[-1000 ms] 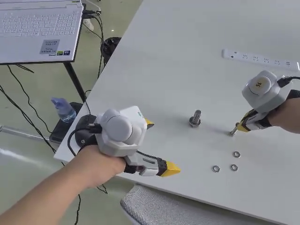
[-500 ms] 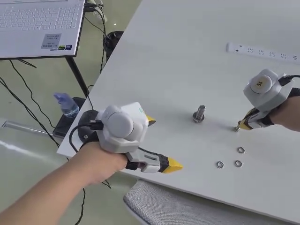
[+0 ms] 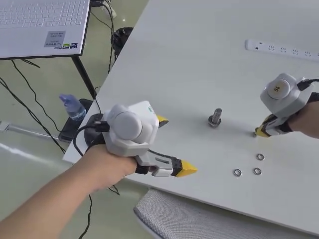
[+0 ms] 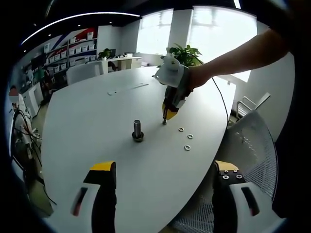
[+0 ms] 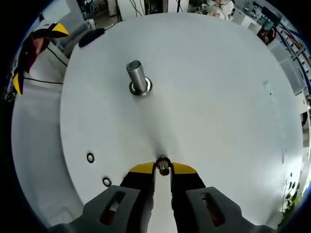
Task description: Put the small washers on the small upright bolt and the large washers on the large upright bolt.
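Over on the left, off the worktop [image 3: 199, 59], a laptop [image 3: 40, 22] is sitting open on a stand, and a plastic bottle [image 3: 73, 106] is showing lower down beside the worktop's left edge.

The left gripper [image 3: 174, 145] is hovering over the near left edge of the worktop. Its yellow-tipped jaws are spread wide and are holding nothing. In the left gripper view [image 4: 165, 167] bare white surface is lying between them. A grey mesh chair [image 3: 199, 221] is tucked under the near edge just below it.

Further right, the large bolt [image 3: 215, 118] [image 4: 137, 131] [image 5: 138, 77] is standing upright on its head, some way in from the near edge and apart from everything else.

Three washers [image 3: 257, 171] [image 4: 187, 147] are lying flat close to the near edge, loosely grouped and not touching one another. Two of them are showing in the right gripper view [image 5: 90, 157].

Just beyond them the small bolt [image 3: 254, 134] [image 5: 164, 166] is pinched between the tips of the right gripper [image 3: 259, 133] [image 5: 164, 169]. Its jaws are closed down to a narrow slot around the shank. The gripper is pointing steeply downward, with the bolt's lower end at the worktop [image 4: 164, 121].

Towards the far right edge a white power strip [image 3: 281, 50] is lying flat.
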The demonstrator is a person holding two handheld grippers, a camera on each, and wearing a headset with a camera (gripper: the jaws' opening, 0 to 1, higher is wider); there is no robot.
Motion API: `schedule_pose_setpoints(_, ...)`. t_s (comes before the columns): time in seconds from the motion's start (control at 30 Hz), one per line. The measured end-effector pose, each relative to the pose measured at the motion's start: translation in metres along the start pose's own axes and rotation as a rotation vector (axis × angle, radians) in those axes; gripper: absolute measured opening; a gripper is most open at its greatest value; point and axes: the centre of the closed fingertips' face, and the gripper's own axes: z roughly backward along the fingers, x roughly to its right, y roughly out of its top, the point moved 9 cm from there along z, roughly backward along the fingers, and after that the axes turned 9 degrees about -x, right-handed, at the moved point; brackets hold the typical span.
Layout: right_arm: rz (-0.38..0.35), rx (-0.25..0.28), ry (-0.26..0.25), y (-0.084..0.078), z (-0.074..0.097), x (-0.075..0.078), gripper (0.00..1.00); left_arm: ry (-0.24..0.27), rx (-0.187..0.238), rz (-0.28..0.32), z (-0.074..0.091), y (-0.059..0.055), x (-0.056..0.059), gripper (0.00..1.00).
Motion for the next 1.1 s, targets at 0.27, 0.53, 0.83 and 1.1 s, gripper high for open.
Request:
schedule_pose_setpoints(0.27, 0.003, -0.007, -0.001, 0.000, -0.007, -0.001, 0.12, 0.000, -0.003, 0.003, 0.001, -0.002, -0.001, 0.80)
schedule_pose_setpoints(0.53, 0.010, -0.014, -0.006, 0.000, -0.012, -0.003, 0.12, 0.005, -0.005, 0.009, 0.002, -0.006, -0.002, 0.79)
schedule_pose_setpoints(0.83, 0.022, -0.020, -0.009, -0.002, -0.014, -0.004, 0.12, 0.000, 0.001, 0.008, 0.002, -0.002, -0.002, 0.79)
schedule_pose_setpoints(1.1, 0.025, -0.019, -0.010, -0.001, -0.014, -0.003, 0.13, -0.005, 0.001, 0.005, 0.000, -0.001, -0.003, 0.79)
